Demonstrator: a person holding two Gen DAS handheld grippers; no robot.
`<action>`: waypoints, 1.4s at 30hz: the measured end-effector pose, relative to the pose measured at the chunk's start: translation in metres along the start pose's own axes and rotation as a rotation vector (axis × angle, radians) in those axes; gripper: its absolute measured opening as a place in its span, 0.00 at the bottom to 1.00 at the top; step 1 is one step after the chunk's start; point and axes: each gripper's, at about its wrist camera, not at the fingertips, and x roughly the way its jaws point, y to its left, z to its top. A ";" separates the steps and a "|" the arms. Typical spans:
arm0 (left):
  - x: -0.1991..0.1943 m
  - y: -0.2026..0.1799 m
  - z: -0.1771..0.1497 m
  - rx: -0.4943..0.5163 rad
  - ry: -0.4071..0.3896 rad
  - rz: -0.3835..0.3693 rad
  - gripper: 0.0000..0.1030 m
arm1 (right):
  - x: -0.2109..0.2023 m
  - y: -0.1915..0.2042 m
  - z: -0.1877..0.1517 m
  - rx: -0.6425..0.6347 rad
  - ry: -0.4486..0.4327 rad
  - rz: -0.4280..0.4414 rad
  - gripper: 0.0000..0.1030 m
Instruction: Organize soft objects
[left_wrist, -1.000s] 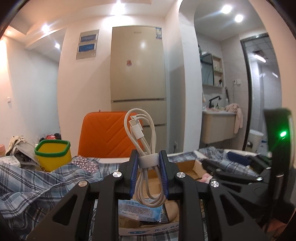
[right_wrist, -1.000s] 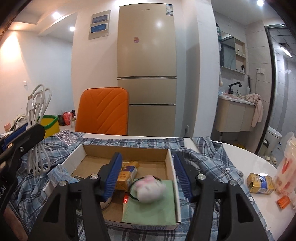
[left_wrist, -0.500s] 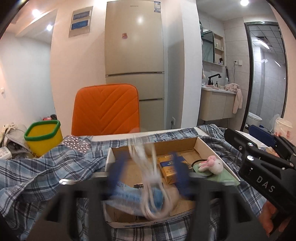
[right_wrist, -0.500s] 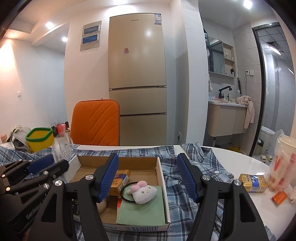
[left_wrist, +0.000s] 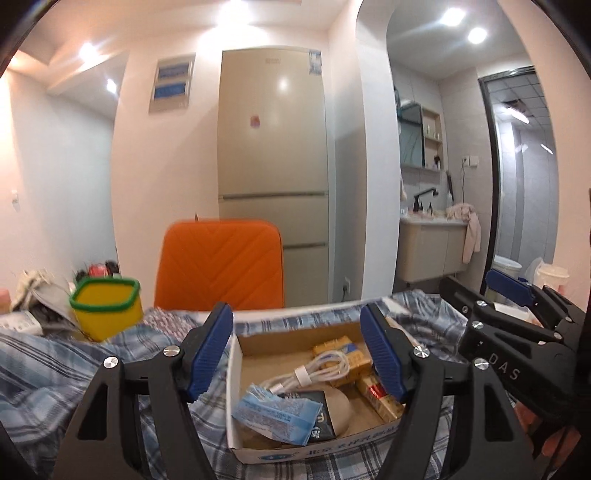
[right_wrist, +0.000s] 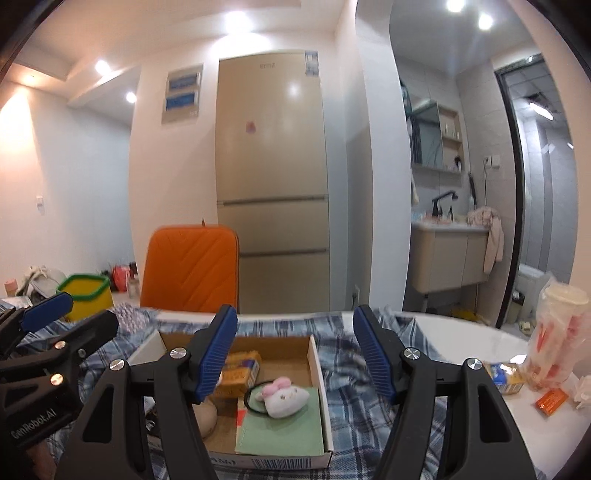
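I'd just let go of the white cable (left_wrist: 317, 369): it lay coiled in the cardboard box (left_wrist: 295, 448), L gripper (left_wrist: 297, 350) spread wide and empty above it. R gripper (right_wrist: 293, 350) also gaped, holding nothing. One item sorted, IMO.

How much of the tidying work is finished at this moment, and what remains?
Done: the white cable lies in the cardboard box, beside the plush bunny on the green cloth.
In hand: nothing; left gripper and right gripper are both open and empty.
Left, probably: the plaid shirt spread under the box is not folded yet.
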 end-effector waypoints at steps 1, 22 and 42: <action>-0.006 0.000 0.002 0.008 -0.022 0.003 0.68 | -0.004 0.001 0.001 -0.003 -0.013 0.002 0.66; -0.126 0.015 0.029 -0.006 -0.285 -0.004 1.00 | -0.148 -0.012 0.037 0.032 -0.270 0.072 1.00; -0.135 0.013 -0.024 0.018 -0.243 0.009 1.00 | -0.164 -0.018 -0.008 -0.040 -0.205 0.048 1.00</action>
